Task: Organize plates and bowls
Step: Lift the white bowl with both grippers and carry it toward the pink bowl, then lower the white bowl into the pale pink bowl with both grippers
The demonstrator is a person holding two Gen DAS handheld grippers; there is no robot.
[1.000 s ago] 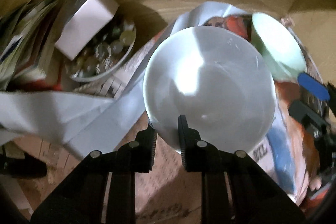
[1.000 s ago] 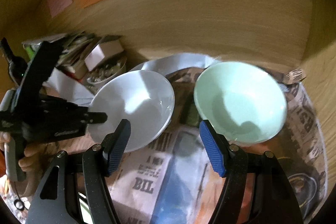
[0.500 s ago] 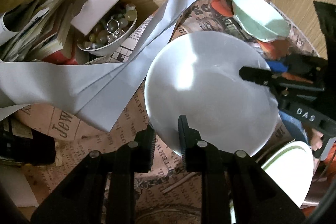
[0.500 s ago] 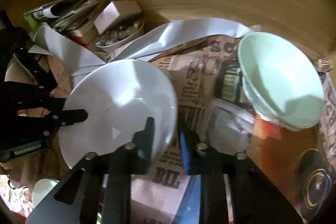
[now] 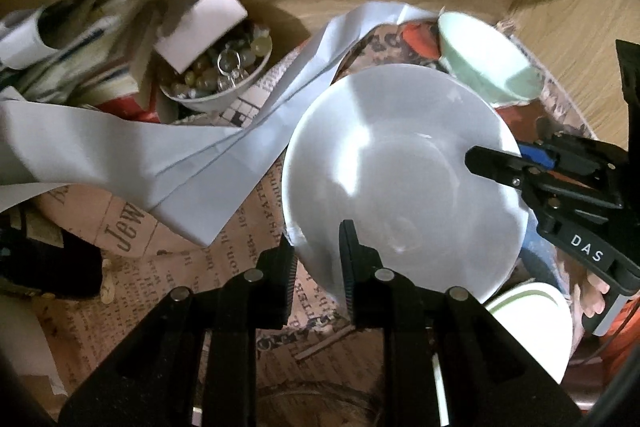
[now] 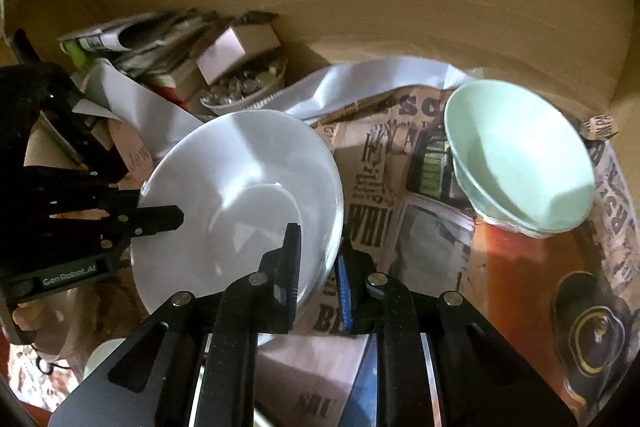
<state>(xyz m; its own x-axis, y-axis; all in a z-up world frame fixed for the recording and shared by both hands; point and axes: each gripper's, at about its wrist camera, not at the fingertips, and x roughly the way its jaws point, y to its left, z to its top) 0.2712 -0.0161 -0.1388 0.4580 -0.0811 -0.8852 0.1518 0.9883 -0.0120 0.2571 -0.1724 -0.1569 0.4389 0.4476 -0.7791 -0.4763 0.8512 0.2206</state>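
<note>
I have the left hand-held gripper [image 5: 316,251] clamped on the white bowl's [image 5: 400,179] near rim. My right hand-held gripper [image 6: 318,259] pinches its opposite rim. A green bowl [image 6: 520,155] sits nearby.

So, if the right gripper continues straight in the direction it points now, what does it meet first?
The right gripper is already shut on the rim of the white bowl, so it meets that rim at once. Beyond it, probably the printed newspaper and the crumpled white paper; depth is unclear.
</note>
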